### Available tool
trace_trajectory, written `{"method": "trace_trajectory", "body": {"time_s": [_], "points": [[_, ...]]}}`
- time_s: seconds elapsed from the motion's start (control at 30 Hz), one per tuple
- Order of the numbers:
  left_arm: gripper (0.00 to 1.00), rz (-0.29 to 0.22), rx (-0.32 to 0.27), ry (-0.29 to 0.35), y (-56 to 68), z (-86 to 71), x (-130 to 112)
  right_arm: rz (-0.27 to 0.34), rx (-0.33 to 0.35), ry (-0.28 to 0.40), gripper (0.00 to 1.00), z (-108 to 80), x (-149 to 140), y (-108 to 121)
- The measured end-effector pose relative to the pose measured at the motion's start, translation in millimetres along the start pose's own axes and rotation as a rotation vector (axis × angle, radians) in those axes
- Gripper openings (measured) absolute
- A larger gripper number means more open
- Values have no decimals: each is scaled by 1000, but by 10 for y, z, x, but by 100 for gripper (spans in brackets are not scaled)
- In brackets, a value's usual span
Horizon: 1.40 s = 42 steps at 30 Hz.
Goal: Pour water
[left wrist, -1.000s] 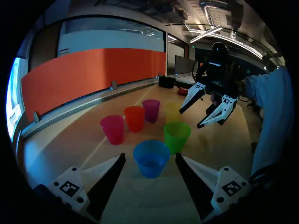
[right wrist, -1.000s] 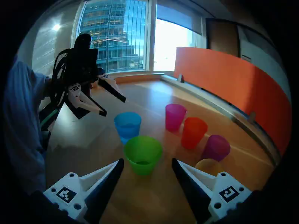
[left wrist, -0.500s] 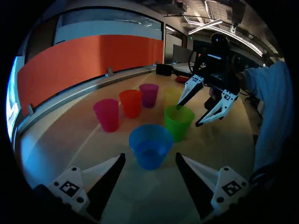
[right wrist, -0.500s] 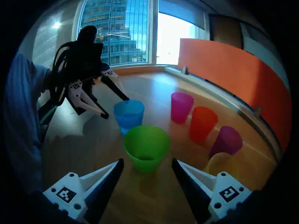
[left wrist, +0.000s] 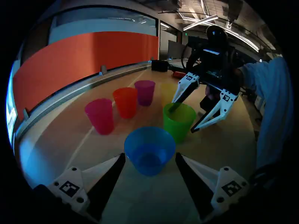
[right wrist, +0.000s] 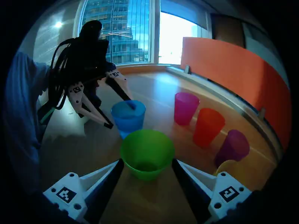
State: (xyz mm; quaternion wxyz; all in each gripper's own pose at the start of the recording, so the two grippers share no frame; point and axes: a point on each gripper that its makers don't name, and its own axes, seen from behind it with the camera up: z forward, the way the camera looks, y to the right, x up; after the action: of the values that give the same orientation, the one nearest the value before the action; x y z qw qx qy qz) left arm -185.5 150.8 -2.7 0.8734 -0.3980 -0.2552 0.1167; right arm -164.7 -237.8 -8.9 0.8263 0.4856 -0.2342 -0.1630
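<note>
A blue cup (left wrist: 149, 149) stands on the wooden table (left wrist: 93, 164), right between the tips of my open left gripper (left wrist: 149, 158); the fingers do not press on it. Behind it to the right is a green cup (left wrist: 179, 121), and my right gripper (left wrist: 181, 120) straddles it from the far side. In the right gripper view the green cup (right wrist: 147, 153) sits between the tips of the open right gripper (right wrist: 147, 162). Beyond it, the left gripper (right wrist: 121, 117) straddles the blue cup (right wrist: 128, 117). The blue cup seems to hold a little water low down.
Pink (left wrist: 100, 115), orange (left wrist: 125, 101), purple (left wrist: 144, 92) and yellow (left wrist: 169, 91) cups stand in an arc behind. An orange wall panel (left wrist: 82, 56) and a rail border the table's far side. A person's sleeve (left wrist: 274, 108) is at the right.
Both grippers have moved forward and lower. The blue cup now lies between the left gripper's tips and the green cup between the right gripper's tips. Both stay open.
</note>
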Motion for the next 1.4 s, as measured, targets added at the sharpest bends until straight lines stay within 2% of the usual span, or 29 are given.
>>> {"method": "trace_trajectory", "body": {"time_s": [0.4, 0.5, 0.57, 0.7, 1.13, 1.27, 1.4], "points": [[100, 12, -18, -10, 32, 141, 30, -5, 4, 9, 100, 43, 61, 0], [99, 15, -16, -12, 25, 151, 20, -5, 4, 9, 100, 41, 64, 0], [92, 15, -11, -11, 16, 151, 25, -4, 4, 9, 100, 41, 64, 1], [86, 13, -8, -8, 10, 150, 32, -6, 4, 11, 100, 41, 74, 2], [86, 5, -13, 0, 11, 141, 33, -6, 2, 18, 99, 72, 72, 7], [86, 4, -13, 3, 14, 130, 33, -6, 2, 21, 90, 87, 70, -2], [86, 4, -14, 7, 17, 118, 33, -12, 4, 33, 90, 91, 91, -27]]}}
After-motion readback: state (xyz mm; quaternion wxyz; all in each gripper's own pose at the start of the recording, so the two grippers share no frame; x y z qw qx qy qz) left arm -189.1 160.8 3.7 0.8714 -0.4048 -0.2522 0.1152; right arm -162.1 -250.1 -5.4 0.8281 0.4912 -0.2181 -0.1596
